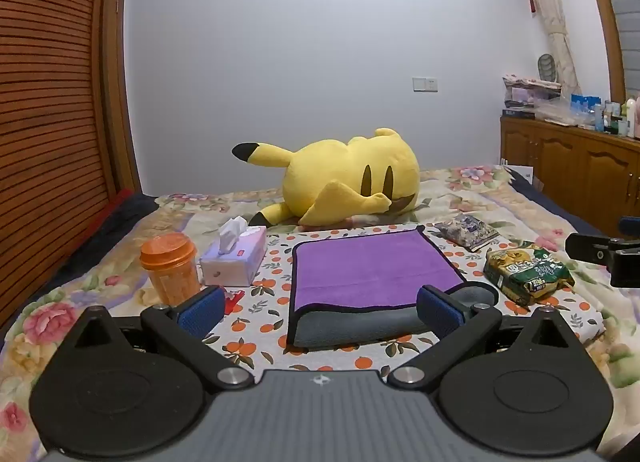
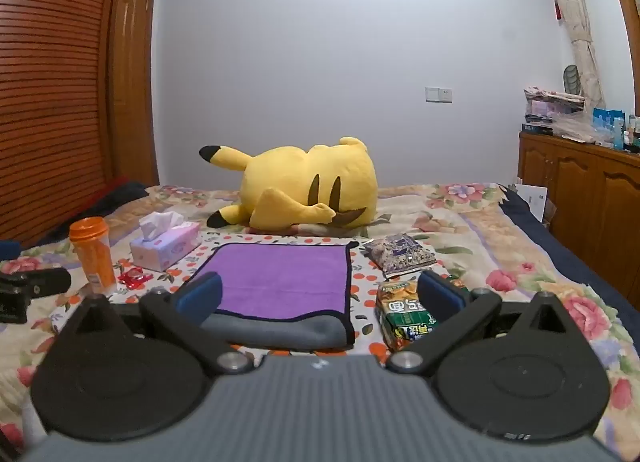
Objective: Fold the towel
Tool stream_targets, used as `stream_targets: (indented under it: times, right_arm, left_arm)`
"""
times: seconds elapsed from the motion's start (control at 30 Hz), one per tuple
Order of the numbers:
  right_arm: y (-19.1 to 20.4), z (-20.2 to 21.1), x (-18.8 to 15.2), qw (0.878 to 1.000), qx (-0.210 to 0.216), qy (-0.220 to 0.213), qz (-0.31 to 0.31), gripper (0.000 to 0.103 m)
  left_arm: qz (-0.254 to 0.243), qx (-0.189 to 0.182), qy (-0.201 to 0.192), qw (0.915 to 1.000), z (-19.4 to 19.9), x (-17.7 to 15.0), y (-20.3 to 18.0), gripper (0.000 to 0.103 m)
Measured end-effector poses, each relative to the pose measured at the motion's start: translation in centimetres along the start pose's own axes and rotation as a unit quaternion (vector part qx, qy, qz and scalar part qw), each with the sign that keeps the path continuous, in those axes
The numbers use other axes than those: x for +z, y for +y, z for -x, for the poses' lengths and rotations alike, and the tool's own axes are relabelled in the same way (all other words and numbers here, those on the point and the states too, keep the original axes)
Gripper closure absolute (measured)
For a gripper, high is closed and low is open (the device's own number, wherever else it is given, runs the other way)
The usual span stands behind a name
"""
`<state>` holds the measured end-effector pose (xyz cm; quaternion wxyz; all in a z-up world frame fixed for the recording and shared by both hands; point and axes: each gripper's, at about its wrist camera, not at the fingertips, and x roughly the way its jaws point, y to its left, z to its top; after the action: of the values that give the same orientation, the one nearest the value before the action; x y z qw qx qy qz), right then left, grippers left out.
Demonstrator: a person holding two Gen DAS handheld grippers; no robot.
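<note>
Evidently, one towel (image 1: 372,266) is laid at the middle of an orange-printed cloth (image 1: 256,304) spread over the bed, purple side up, with its near edge doubled so that a grey underside shows in a rolled lip; a fold is judged to be already made, which would explain why nothing is being gripped. Both grippers are kept low behind that near edge and clear of the fabric: the left gripper (image 1: 320,308) is seen with its blue pads spread wide and nothing between them, and the right gripper (image 2: 320,294) is likewise spread and empty, set somewhat toward the towel's right corner. Other items appear to have been pushed to the sides so that the towel has room. One orange cup (image 1: 172,268) and one tissue box (image 1: 236,258) are counted on the left, one small red wrapper (image 2: 134,276) beside them, two snack packets on the right, a green one (image 1: 528,272) and a purplish one (image 1: 468,232), and one yellow plush toy (image 1: 344,177) behind.
</note>
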<state>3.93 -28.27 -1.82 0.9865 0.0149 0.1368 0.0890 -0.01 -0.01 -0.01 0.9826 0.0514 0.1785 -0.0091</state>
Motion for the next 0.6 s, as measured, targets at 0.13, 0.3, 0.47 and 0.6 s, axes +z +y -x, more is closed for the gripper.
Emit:
stream_targets:
  times: [0.13, 0.3, 0.47, 0.6]
  right_arm:
    - [-0.22, -0.06, -0.07, 1.000, -0.001, 0.002, -0.003, 0.000]
    - [-0.46, -0.09, -0.13, 1.000, -0.003, 0.000, -0.003, 0.000]
    - [-0.78, -0.22, -0.35, 1.000, -0.004, 0.001, -0.007, 0.000]
    - [-0.89, -0.03, -0.28, 1.000, -0.004, 0.000, -0.007, 0.000]
  left_arm:
    - [0.001, 0.000, -0.004, 1.0000, 0.01, 0.00, 0.01, 0.000]
    - [0.002, 0.001, -0.004, 1.0000, 0.07, 0.00, 0.02, 0.000]
    - [0.003, 0.001, -0.005, 1.0000, 0.08, 0.00, 0.05, 0.000]
    - [0.003, 0.001, -0.005, 1.0000, 0.08, 0.00, 0.03, 0.000]
